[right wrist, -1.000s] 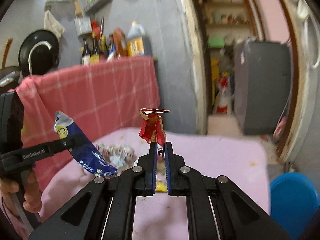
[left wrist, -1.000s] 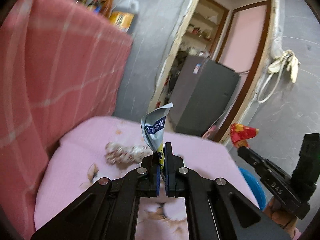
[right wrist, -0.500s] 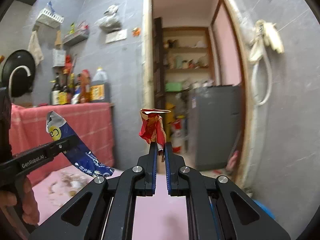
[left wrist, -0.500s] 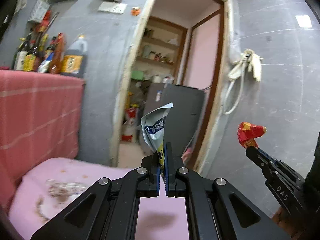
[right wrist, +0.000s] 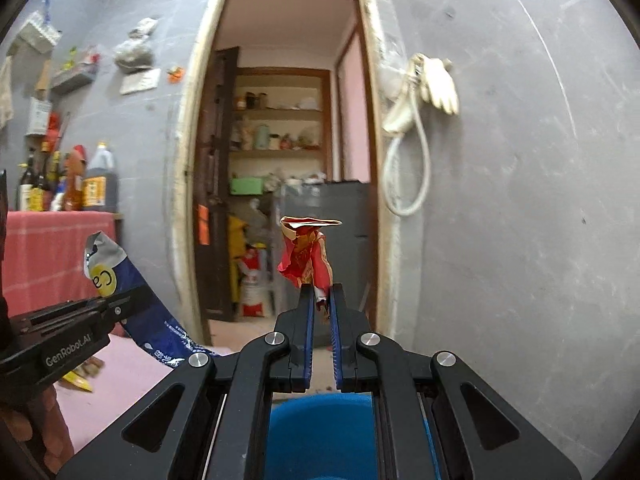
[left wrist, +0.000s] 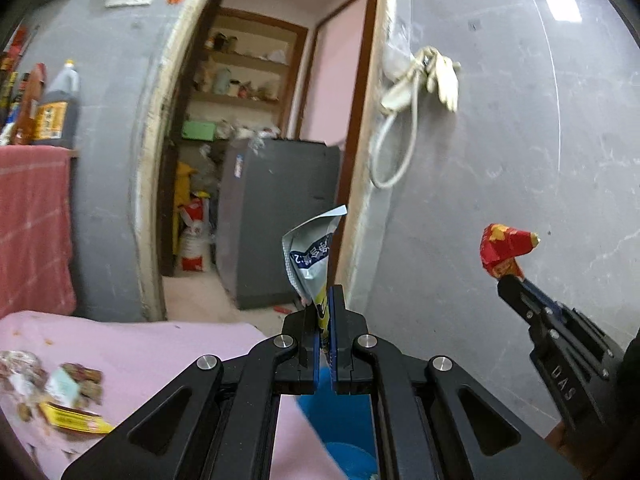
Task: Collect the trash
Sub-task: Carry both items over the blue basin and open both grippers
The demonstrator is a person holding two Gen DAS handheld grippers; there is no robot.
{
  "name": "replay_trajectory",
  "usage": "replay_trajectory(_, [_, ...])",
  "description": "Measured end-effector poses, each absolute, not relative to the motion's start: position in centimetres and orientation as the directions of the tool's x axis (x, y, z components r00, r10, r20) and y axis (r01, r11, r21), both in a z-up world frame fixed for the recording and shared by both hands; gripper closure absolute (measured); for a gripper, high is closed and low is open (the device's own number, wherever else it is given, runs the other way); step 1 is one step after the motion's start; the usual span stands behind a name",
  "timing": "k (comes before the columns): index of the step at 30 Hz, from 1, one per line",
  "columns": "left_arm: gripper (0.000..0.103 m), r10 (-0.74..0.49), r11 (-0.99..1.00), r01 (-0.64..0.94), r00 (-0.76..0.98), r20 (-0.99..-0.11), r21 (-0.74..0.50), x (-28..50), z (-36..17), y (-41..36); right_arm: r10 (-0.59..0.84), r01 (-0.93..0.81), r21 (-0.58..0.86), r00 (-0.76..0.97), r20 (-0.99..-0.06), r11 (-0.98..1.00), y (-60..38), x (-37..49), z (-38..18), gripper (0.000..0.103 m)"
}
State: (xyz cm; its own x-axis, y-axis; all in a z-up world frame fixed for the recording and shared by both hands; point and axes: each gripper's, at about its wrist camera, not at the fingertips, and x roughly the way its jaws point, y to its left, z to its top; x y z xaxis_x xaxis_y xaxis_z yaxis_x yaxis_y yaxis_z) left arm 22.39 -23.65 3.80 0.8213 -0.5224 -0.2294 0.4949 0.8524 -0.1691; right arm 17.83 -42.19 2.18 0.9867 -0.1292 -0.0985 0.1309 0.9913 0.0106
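My left gripper [left wrist: 325,300] is shut on a silver and blue wrapper [left wrist: 310,256] that stands up from its tips. The same wrapper [right wrist: 120,280] and the left gripper [right wrist: 124,300] show at the left of the right wrist view. A crumpled red wrapper [right wrist: 306,256] is pinched in my right gripper [right wrist: 321,296], which is shut on it. That red wrapper [left wrist: 506,246] and the right gripper [left wrist: 514,284] appear at the right of the left wrist view. A blue bin [right wrist: 320,436] lies low beneath the right gripper and also shows under the left one as a blue bin [left wrist: 344,432].
A pink-covered table [left wrist: 132,348] at lower left carries more scraps of trash [left wrist: 60,396]. A red cloth [left wrist: 32,224] with bottles [right wrist: 94,184] is at the left. Ahead is a doorway with a grey cabinet [left wrist: 280,216]. The grey wall [right wrist: 520,220] at the right holds hanging gloves [right wrist: 436,84].
Both grippers have swung to the right, away from the pink table toward the doorway and grey wall. The blue bin has come in beneath them. Both wrappers stay gripped.
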Motion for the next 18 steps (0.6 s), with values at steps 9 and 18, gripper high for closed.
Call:
replay_trajectory(9, [0.101,-0.547,0.835,0.521,0.754,-0.364,-0.175,24.5,1.1,-28.0,-0.162,0.178,0.055,0.963,-0.216,0.982,-45.0,18.6,-1.5,0.096])
replay_trajectory(18, [0.101,-0.552,0.828,0.513,0.673,-0.492,-0.227,26.8,-1.3,-30.2,-0.132,0.185,0.124,0.927,-0.350,0.975,-46.9,20.4,-3.8,0.095])
